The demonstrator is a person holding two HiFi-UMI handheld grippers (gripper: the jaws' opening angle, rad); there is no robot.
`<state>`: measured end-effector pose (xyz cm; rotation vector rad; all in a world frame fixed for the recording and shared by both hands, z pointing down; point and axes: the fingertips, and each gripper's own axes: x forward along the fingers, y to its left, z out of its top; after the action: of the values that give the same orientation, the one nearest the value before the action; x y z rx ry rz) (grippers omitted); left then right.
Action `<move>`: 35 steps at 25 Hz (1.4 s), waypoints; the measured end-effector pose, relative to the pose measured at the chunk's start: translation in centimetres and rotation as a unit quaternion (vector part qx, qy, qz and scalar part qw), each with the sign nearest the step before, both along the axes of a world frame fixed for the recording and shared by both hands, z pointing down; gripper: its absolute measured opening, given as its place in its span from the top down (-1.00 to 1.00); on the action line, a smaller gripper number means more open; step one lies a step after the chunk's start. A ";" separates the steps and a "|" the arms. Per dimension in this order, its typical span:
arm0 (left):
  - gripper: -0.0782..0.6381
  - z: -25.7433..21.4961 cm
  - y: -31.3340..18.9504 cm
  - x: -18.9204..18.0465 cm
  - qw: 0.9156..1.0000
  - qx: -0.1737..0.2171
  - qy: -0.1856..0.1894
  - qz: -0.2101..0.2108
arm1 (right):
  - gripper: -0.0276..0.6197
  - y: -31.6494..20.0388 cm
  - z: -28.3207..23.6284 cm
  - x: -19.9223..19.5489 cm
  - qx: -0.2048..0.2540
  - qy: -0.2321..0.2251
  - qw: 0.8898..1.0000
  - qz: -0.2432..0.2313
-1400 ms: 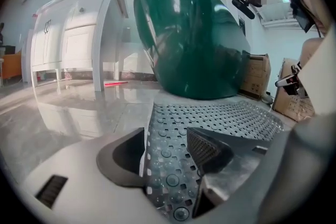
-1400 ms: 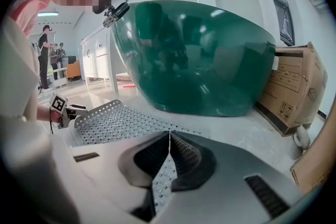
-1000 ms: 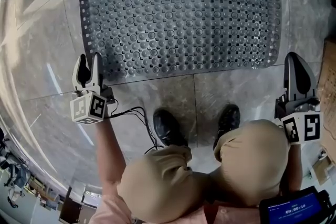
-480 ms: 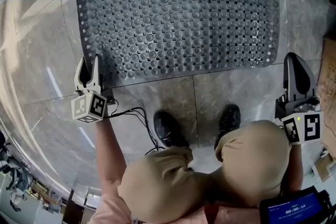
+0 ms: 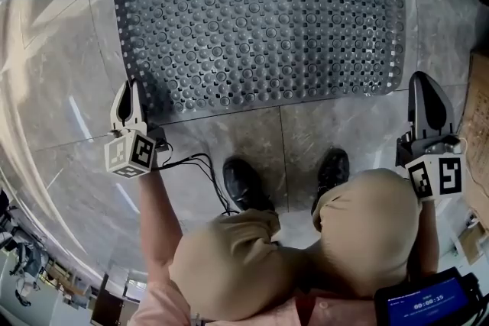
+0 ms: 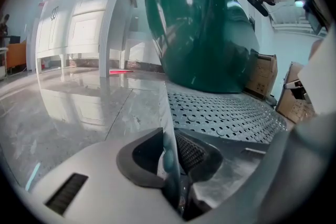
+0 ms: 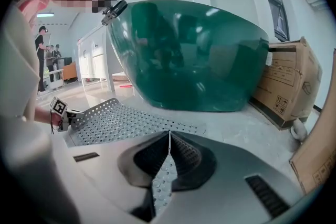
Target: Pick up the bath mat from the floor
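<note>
Countless round studs and holes dot the bath mat point(image 5: 260, 27) — grey, rectangular.

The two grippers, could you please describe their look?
Left gripper and right gripper: pale grey shells, dark ribbed pads, white cubes bearing black square markers. A black cable leaves the left, whose jaws have just closed onto the grey studded mat.

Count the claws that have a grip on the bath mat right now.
2. The left claw, whose jaws have just been closing, pinches the near left corner of the bath mat; the right claw is shut on its near right corner.
</note>
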<state>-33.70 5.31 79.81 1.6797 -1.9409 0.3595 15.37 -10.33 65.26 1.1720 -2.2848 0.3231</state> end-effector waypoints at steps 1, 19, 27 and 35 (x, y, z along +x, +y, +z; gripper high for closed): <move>0.58 0.2 -0.1 0.1 1.000 -0.004 -0.003 0.000 | 0.85 0.0 0.1 0.1 0.002 -0.001 1.000 0.004; 0.68 -4.5 0.3 -1.8 0.999 -0.025 -0.043 0.002 | 0.81 0.3 3.2 0.8 0.002 -0.013 0.998 0.068; 0.68 -4.2 0.3 -2.7 0.998 -0.045 -0.044 -0.001 | 0.50 0.3 7.6 1.3 -0.029 -0.005 0.996 0.090; 0.68 -4.0 -0.2 -2.2 0.998 -0.052 -0.044 0.000 | 0.49 0.3 10.9 2.5 -0.047 0.003 0.994 0.100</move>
<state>-35.89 5.11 75.86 1.6219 -1.9488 0.5327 17.83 -10.06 76.19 1.3526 -2.1262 0.4974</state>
